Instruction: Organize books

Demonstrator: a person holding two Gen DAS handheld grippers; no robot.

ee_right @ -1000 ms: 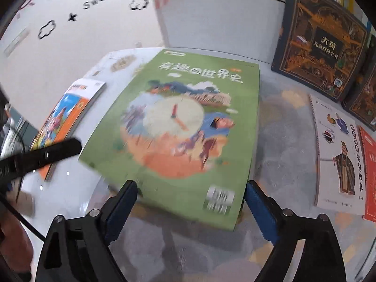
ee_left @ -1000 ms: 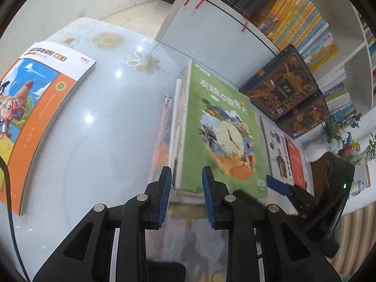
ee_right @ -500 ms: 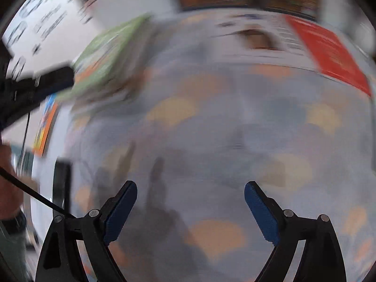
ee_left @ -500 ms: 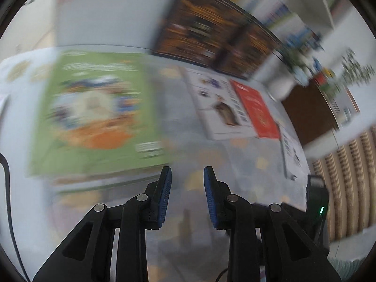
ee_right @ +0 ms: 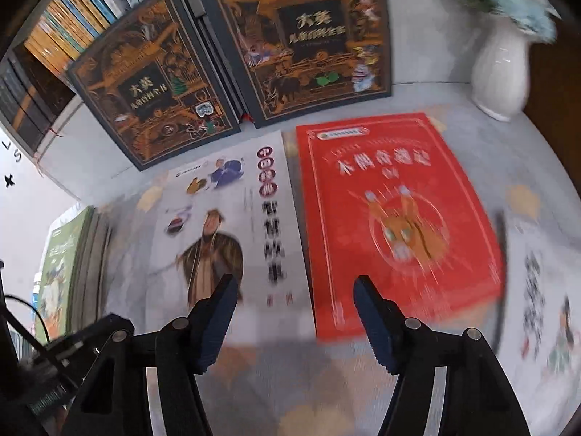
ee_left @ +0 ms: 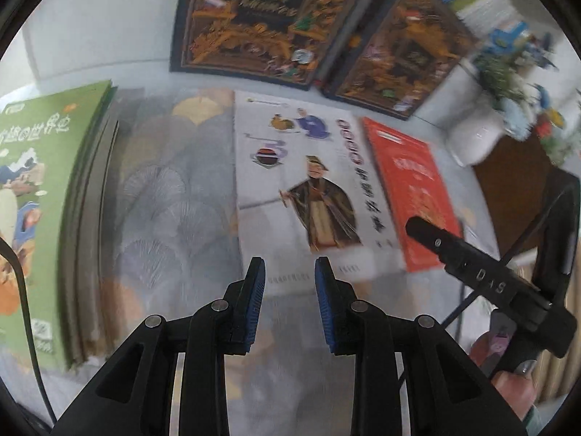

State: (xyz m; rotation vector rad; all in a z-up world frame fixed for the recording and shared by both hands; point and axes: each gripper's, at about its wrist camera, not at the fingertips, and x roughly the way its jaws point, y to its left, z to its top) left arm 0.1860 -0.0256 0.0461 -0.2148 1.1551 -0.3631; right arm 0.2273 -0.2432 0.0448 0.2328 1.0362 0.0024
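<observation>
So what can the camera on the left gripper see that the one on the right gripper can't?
Only the left view shows the green book's cover nearly whole, and the right gripper's body from the side. Only the right view shows the shelf of book spines and another white book at the far right. Both show the white book beside the red book, the two dark ornate books standing behind, and the white vase.

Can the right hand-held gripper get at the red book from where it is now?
Probably yes. The right hand-held gripper hangs empty over the near edge of the red book, its jaws closing with nothing between them. The book lies flat, so only its edge offers a hold.
</observation>
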